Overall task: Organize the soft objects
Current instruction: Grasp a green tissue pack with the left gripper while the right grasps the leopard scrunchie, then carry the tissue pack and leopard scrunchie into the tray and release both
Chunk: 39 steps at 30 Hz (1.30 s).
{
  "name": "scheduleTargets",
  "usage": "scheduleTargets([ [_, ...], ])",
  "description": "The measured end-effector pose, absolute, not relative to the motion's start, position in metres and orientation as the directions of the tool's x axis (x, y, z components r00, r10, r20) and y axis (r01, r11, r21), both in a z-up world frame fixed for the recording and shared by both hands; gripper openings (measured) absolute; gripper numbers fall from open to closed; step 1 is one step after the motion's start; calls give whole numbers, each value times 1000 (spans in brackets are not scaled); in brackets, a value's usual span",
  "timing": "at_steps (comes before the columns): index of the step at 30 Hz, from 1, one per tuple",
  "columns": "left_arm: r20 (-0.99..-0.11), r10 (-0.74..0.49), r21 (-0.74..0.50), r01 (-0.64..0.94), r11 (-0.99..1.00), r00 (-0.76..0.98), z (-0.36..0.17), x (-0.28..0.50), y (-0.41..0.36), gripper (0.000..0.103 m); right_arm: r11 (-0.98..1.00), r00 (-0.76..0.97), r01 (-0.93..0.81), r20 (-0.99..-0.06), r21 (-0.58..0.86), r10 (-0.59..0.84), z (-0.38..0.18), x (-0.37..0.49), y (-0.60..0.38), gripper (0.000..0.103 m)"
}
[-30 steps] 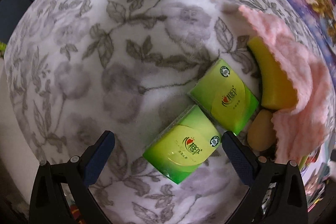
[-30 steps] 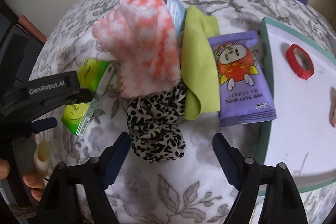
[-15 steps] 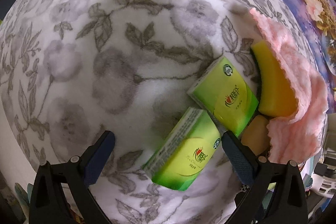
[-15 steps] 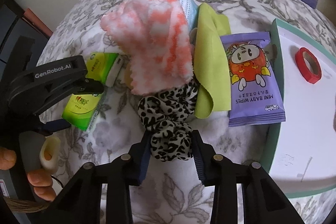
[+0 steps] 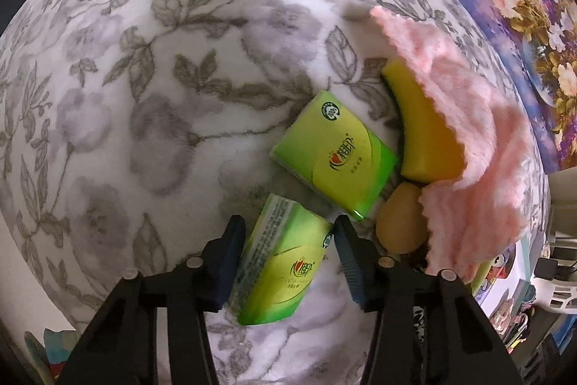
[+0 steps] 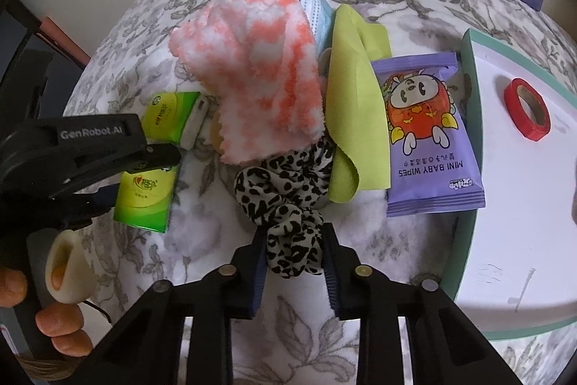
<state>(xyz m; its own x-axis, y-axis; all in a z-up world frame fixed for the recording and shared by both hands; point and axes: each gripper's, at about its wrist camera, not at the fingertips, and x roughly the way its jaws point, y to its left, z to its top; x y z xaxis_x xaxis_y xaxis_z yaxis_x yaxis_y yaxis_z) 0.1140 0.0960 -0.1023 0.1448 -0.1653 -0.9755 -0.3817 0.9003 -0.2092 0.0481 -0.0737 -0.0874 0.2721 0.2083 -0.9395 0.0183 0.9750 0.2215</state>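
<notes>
Grippers both just closed in: our left (image 5: 285, 262) pinches a tissue pack (image 5: 279, 267) on the floral cloth (image 5: 144, 96) beside a 2nd pack (image 5: 333, 156); right (image 6: 292, 271) squeezes the scrunchie (image 6: 285, 204) w/ towel (image 6: 259, 71) behind.

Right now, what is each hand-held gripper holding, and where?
The left hand-held gripper clamps a green tissue pack by its long sides; the right hand-held gripper pinches the near end of the leopard scrunchie.

left gripper (image 5: 285, 258) fingers closing, right gripper (image 6: 293, 264) fingers closing
</notes>
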Motion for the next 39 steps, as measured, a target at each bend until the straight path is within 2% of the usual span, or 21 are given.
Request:
scheduleTargets([
  [5, -971, -175, -226, -381, 897, 163, -88, 108, 92, 40, 970, 290, 15, -930, 242, 227, -79, 46, -78, 23],
  [11, -963, -167, -237, -374, 897, 209, -66, 107, 86, 35, 964, 313, 6, -916, 267, 252, -64, 41, -84, 22],
  [29, -884, -156, -315, -314, 896, 441, 12, 93, 94, 33, 917, 466, -23, -807, 398, 362, 6, 27, -105, 22],
  [39, -838, -181, -349, -249, 904, 514, 41, 85, 73, 33, 882, 544, 11, -743, 471, 390, 33, 17, -141, 22],
])
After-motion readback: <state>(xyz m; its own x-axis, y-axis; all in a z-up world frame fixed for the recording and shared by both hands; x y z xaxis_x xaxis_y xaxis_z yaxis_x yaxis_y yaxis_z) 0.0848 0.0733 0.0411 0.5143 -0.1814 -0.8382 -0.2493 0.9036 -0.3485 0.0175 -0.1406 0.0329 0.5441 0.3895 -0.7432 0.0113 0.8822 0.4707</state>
